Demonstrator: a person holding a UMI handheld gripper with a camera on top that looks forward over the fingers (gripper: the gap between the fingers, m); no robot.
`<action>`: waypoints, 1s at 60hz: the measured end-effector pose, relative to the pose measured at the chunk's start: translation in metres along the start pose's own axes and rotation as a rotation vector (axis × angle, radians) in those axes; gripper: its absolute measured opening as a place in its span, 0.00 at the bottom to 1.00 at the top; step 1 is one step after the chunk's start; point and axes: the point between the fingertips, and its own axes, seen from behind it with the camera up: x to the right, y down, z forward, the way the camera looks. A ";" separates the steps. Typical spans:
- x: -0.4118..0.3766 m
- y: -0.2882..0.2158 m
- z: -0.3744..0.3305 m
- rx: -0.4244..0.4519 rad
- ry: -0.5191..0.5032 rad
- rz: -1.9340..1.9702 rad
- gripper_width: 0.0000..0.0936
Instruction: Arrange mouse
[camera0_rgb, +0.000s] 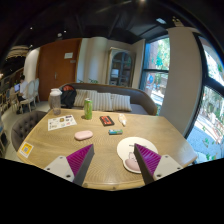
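Clearly the claw (108, 160) stands wide and empty, its two fingers spread above the near edge of the wooden surface (100, 140) with nothing between them. The mouse (84, 135), a small pink rounded thing, lies on the surface well ahead of the fingers and a little to the left, apart from the white plate (131, 148) beside the right finger. Beyond it are a green bottle (88, 107), a dark wallet-like thing (106, 120) and a printed sheet (61, 122). I judge the mouse light, hard and smooth-shelled (so likely slippery on its domed top). The better hold would be across its two long flanks, low down, pads squarely opposed.
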 end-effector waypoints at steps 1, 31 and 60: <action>0.000 0.000 0.000 0.000 -0.001 -0.003 0.90; -0.077 0.014 0.056 -0.029 -0.136 -0.001 0.90; -0.189 0.070 0.220 -0.214 -0.313 0.044 0.89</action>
